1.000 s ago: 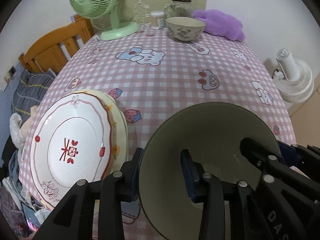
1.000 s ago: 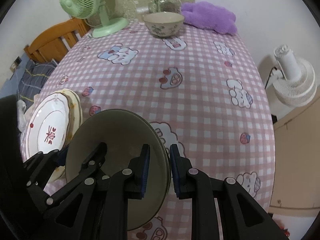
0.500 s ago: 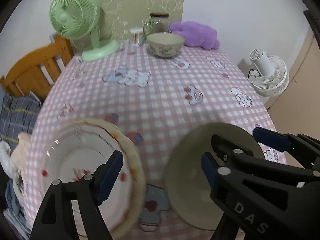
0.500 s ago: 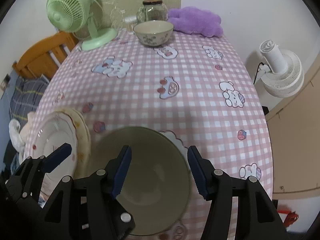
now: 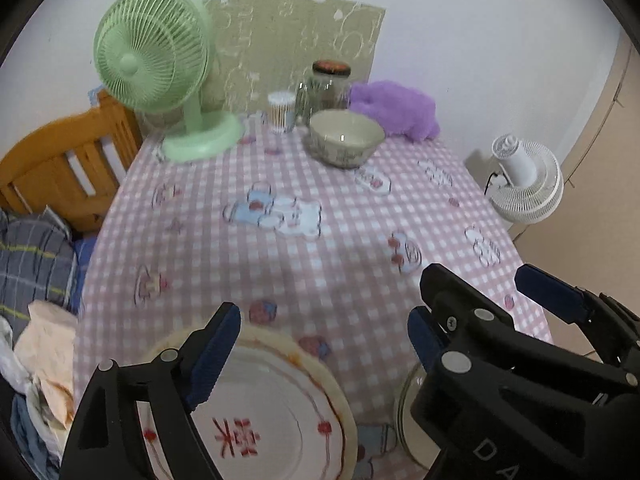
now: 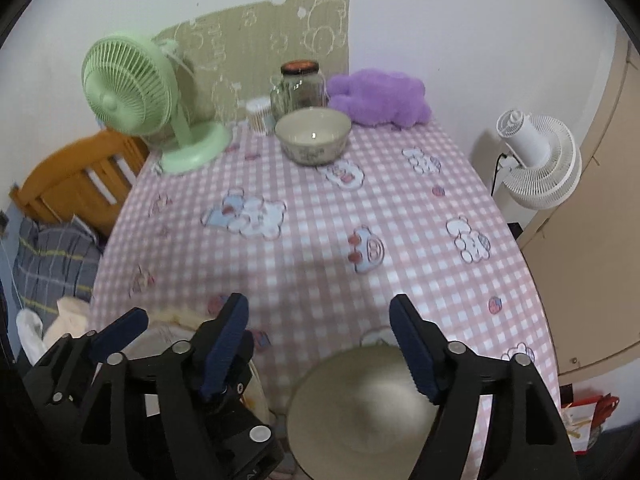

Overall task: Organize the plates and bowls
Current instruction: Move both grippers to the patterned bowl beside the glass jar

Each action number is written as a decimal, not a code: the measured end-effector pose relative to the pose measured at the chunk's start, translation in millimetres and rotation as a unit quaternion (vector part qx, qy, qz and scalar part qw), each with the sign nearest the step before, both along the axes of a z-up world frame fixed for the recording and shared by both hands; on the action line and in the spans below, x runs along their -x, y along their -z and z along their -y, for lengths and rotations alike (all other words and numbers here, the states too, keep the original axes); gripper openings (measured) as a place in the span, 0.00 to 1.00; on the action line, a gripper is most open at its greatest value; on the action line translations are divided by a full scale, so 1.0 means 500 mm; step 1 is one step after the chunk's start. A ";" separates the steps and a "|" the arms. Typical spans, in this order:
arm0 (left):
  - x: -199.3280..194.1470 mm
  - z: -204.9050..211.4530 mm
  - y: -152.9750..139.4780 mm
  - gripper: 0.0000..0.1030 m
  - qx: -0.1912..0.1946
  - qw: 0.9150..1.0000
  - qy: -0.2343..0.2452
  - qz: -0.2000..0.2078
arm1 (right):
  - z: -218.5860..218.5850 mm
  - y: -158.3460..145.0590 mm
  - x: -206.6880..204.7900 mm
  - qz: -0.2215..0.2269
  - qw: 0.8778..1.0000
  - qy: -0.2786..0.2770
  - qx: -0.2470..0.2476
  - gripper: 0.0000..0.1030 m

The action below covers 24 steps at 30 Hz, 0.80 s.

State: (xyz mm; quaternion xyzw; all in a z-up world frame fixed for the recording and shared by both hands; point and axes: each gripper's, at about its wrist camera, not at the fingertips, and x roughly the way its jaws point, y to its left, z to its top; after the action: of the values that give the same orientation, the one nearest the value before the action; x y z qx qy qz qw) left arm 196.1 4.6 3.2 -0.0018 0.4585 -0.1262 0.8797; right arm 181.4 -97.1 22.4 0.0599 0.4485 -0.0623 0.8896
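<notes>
On the near edge of the checked cloth, the plates are lying stacked under the left gripper, whose jaws are opening with nothing between them. Just right of them the green bowl is sitting below the right gripper, also opening, clamping nothing. A patterned bowl is standing far back.
</notes>
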 end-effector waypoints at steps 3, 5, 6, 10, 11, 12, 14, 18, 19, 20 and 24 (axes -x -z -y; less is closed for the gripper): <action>-0.028 0.010 -0.017 0.85 -0.006 1.000 0.002 0.010 | 0.006 -0.015 -0.023 0.008 1.000 0.002 -0.001 0.75; -0.049 0.020 -0.025 0.85 -0.009 1.000 -0.002 0.017 | 0.015 -0.024 -0.046 0.015 1.000 -0.003 -0.003 0.75; -0.059 0.025 -0.028 0.86 -0.012 1.000 -0.004 0.021 | 0.020 -0.026 -0.056 0.018 1.000 -0.006 -0.004 0.75; -0.110 0.052 -0.039 0.87 -0.032 0.999 -0.026 0.030 | 0.048 -0.032 -0.109 0.026 0.999 -0.025 -0.010 0.75; -0.123 0.060 -0.042 0.88 -0.036 0.998 -0.032 0.033 | 0.056 -0.033 -0.124 0.027 0.999 -0.032 -0.013 0.75; -0.132 0.066 -0.045 0.88 -0.038 0.998 -0.037 0.034 | 0.065 -0.034 -0.139 0.028 0.999 -0.037 -0.016 0.75; -0.158 0.083 -0.049 0.88 -0.043 0.997 -0.047 0.037 | 0.084 -0.037 -0.170 0.031 0.998 -0.047 -0.021 0.75; -0.198 0.108 -0.048 0.88 -0.051 0.996 -0.067 0.039 | 0.113 -0.038 -0.223 0.034 0.997 -0.068 -0.029 0.75; -0.210 0.113 -0.047 0.88 -0.050 0.996 -0.071 0.036 | 0.119 -0.038 -0.235 0.032 0.996 -0.073 -0.030 0.75; -0.220 0.117 -0.045 0.88 -0.048 0.995 -0.076 0.036 | 0.124 -0.038 -0.248 0.031 0.996 -0.081 -0.029 0.75; -0.265 0.135 -0.044 0.88 -0.059 0.993 -0.095 0.039 | 0.140 -0.037 -0.294 0.032 0.995 -0.096 -0.021 0.75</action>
State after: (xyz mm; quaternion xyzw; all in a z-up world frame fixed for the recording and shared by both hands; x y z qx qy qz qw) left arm 328.7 -62.7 24.9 0.0116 0.4283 -0.0149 0.9034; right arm 328.6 -166.9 40.8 0.0367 0.4243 0.0350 0.9041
